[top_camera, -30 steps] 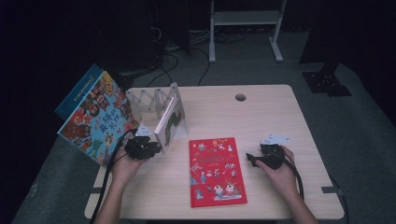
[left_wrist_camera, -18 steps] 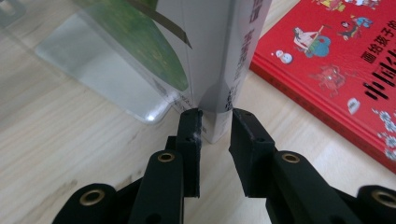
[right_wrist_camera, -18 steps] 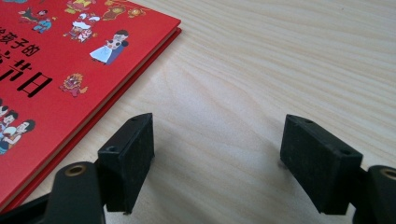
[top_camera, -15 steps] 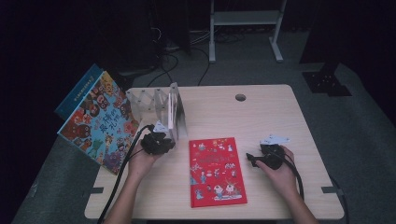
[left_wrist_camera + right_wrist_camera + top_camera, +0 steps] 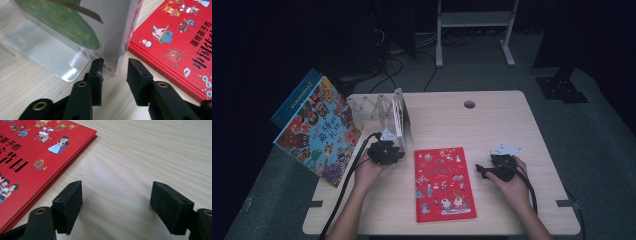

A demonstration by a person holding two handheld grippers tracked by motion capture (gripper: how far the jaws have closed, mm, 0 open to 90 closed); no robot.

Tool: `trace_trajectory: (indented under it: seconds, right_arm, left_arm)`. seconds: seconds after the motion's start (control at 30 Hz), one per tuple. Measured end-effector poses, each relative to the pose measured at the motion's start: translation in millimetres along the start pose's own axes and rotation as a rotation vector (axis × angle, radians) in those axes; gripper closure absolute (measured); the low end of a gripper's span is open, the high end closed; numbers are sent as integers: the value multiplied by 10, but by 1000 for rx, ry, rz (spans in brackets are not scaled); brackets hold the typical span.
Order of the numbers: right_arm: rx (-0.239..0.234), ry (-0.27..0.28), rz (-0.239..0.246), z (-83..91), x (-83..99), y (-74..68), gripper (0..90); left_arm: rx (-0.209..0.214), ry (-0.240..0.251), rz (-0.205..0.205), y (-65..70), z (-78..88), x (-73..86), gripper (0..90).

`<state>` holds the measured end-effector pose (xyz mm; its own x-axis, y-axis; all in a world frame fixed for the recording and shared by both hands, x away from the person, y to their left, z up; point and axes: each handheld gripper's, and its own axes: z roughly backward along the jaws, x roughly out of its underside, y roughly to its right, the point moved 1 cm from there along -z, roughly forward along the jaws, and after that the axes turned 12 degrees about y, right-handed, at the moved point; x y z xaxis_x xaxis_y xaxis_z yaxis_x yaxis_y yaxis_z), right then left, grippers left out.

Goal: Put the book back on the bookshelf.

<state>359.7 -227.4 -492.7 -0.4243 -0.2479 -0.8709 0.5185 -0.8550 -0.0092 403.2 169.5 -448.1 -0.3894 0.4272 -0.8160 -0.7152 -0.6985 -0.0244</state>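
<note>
Red book (image 5: 444, 183) flat mid-table. Left gripper (image 5: 115, 68), jaws parted, straddles the upright book's (image 5: 113, 32) corner at the rack (image 5: 379, 111); a skewed pinch could topple it. Right gripper (image 5: 116, 206) spread, empty.

A pale wooden table (image 5: 492, 125) carries 1 red picture book (image 5: 444, 183) lying flat near its front edge and a clear rack (image 5: 379, 112) standing at its back-left corner.
</note>
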Motion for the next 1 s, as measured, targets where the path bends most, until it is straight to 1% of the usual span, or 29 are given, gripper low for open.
trace_trajectory:
  seconds: [0.13,0.2,0.27,0.3,0.37,0.47,0.57,0.67,0.7,0.73,0.83,0.87,0.93,0.97,1.0]
  right_arm:
    - [1,-1,-1,0,0,0,242]
    - [6,-2,-5,-2,0,2,226]
    - [12,-5,-9,-5,0,5,214]
    - [12,-5,-10,-4,0,5,212]
    - [14,-6,-11,-3,1,4,211]
    - [15,-6,-11,-2,2,4,210]
    - [15,-7,-11,0,4,3,195]
    - [7,-13,-5,-3,5,-2,158]
    - [7,-13,-5,-3,5,-2,158]
    - [0,-18,-1,-7,6,-8,136]
    - [5,-20,-3,-9,6,-11,126]
    - [6,-21,-3,-10,6,-11,126]
    - [2,-19,-1,-5,8,-15,141]
    - [4,-18,-4,4,11,-23,157]
    - [4,-15,-2,9,12,-23,174]
  left_arm:
    - [7,-1,6,-4,69,50,581]
    - [20,-6,10,-4,114,79,531]
    - [31,-1,8,17,168,113,480]
    - [42,0,-1,33,194,131,449]
    - [48,-2,-23,89,246,173,381]
    - [68,-4,-28,169,301,235,312]
    - [83,-2,-63,276,336,318,234]
    - [91,-5,-99,385,348,404,152]
    - [91,-5,-99,385,348,404,112]
    - [97,-21,-122,453,339,464,87]
    - [119,-36,-151,528,296,515,42]
    - [133,-42,-152,548,270,517,24]
    - [174,-35,-143,591,223,521,19]
    - [177,-42,-150,612,207,524,19]
    - [176,-54,-174,645,185,526,19]
